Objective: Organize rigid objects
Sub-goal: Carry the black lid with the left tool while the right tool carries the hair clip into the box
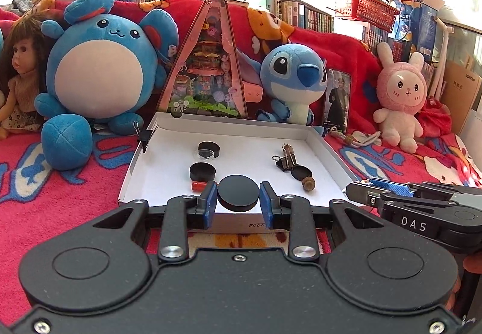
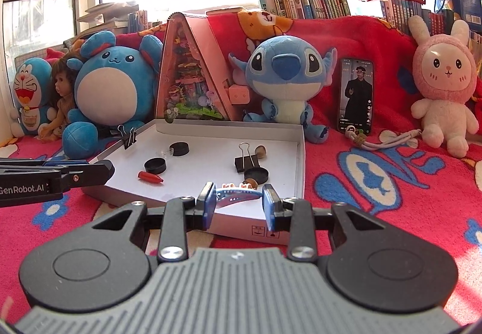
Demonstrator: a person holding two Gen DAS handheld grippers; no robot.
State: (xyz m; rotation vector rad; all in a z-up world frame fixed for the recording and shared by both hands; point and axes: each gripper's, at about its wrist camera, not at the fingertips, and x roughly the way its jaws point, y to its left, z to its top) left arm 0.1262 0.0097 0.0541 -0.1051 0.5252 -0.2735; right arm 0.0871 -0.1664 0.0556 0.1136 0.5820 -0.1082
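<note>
A shallow white box (image 1: 328,150) (image 2: 296,159) lies on the red blanket. In it are black round lids (image 1: 202,171) (image 2: 155,165), a red bullet-shaped piece (image 2: 150,177), a black binder clip (image 2: 247,161) and small brown knobs (image 1: 308,183). My left gripper (image 1: 238,198) is shut on a black round disc (image 1: 238,191) above the box's near edge. My right gripper (image 2: 238,198) is shut on a blue hair clip (image 2: 236,197) with a pink ornament, over the box's near right corner. The right gripper also shows at the right of the left wrist view (image 1: 421,204).
Plush toys stand behind the box: a blue round one (image 1: 99,68), Stitch (image 2: 286,74), a pink rabbit (image 2: 442,83), plus a doll (image 1: 21,68). A pink triangular case (image 1: 208,62) and a phone (image 2: 357,96) lean at the back. A cord (image 2: 394,139) lies right.
</note>
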